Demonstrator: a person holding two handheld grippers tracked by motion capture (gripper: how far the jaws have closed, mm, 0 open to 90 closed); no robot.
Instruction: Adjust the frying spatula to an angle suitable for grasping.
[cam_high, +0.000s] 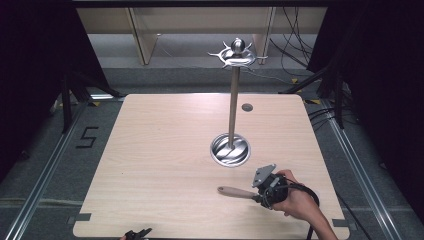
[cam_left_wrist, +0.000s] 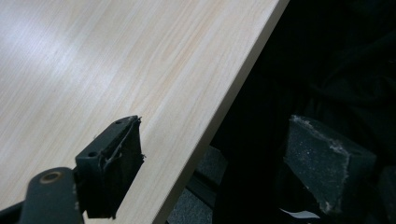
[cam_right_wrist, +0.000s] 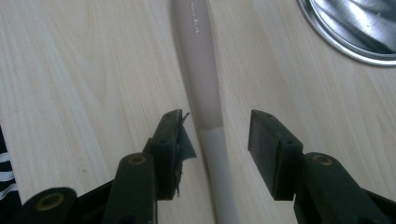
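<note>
Wood covers the table (cam_high: 165, 165), and a long tool with a wooden handle (cam_high: 237, 192) lies flat on it near the front edge, at about 5 o'clock from the table's middle. The right gripper (cam_high: 261, 192) sits at the handle's right end, held in a hand (cam_high: 295, 202). In the right gripper view the handle (cam_right_wrist: 201, 70) runs up toward 12 o'clock between the two black jaws, with a gap on each side, so the right gripper (cam_right_wrist: 219, 135) is not squeezing it. A shiny round metal base (cam_high: 230, 149) sits at about 11 o'clock from that gripper, with a tall pole (cam_high: 233, 107) standing up from it and a ring of hooks (cam_high: 237, 55) on top. The left gripper (cam_high: 136, 233) waits at the table's front edge, at 7 o'clock. In the left gripper view its jaws stand wide apart with nothing between them, one over the table edge (cam_left_wrist: 224, 112).
</note>
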